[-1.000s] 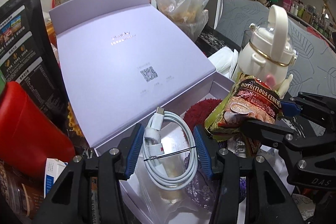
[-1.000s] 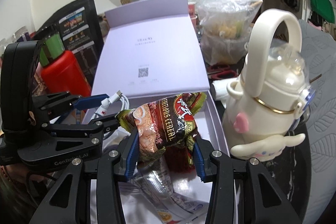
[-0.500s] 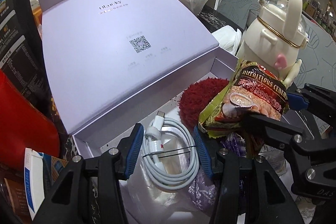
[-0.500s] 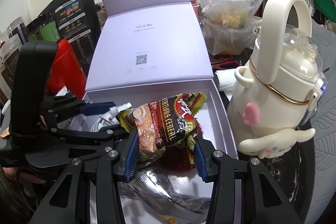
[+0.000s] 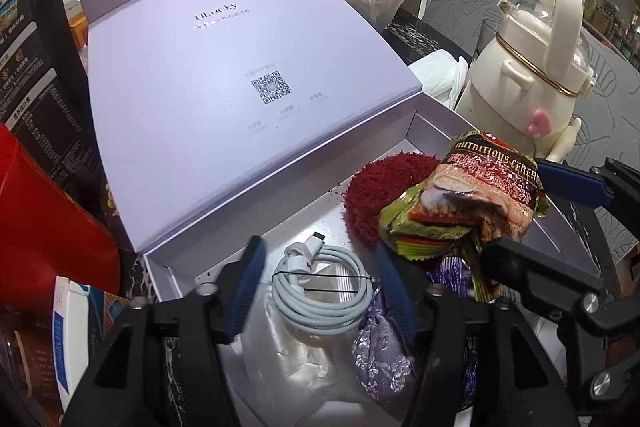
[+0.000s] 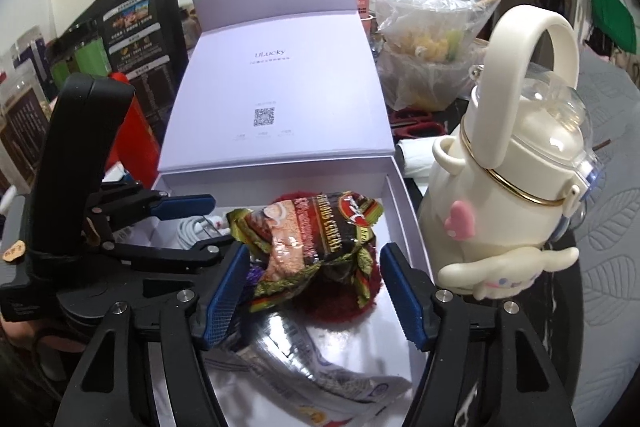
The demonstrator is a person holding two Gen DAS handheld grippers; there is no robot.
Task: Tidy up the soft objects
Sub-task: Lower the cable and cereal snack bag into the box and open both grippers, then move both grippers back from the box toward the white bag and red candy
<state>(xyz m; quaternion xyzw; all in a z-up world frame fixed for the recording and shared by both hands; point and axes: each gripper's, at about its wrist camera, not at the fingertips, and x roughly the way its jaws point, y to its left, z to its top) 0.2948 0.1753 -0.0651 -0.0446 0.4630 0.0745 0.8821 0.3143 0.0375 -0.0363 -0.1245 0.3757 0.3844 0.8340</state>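
Both sets of jaws have just been opening: a second ago the right hand-held gripper [image 6: 312,291] pinched the cereal packet [image 6: 316,243] and the left hand-held gripper [image 5: 320,291] pinched the coiled white cable [image 5: 324,287]; now the pads stand clear of both. Cereal packet sits between the spread right jaws, crumpled, lying on the red fuzzy pad [image 5: 380,195] inside the open lilac box [image 6: 404,203], gap visible on each side of it. Cable lies flat on the box floor between the spread left jaws, not touched, bound with a thin black tie, plug end pointing toward the lid. Just beside the cable, under the left gripper's right finger, a crumpled purple foil wrapper [image 5: 380,355]. A clear plastic bag [image 5: 292,359] lies under the cable's near side. In the right wrist view a silvery printed pouch [image 6: 320,371] lies in the near part of the box, below the cereal packet. Box lid [image 5: 224,99] is tipped back, printed with a QR code. Right of the box on the desk stands a cream bottle [image 6: 516,195] with a loop handle and a pink heart, close to the box wall. Behind the lid, a knotted clear bag of food [image 6: 432,39]. Left of the box, a red container [image 5: 44,223] and a black printed pouch [image 6: 136,27], upright.
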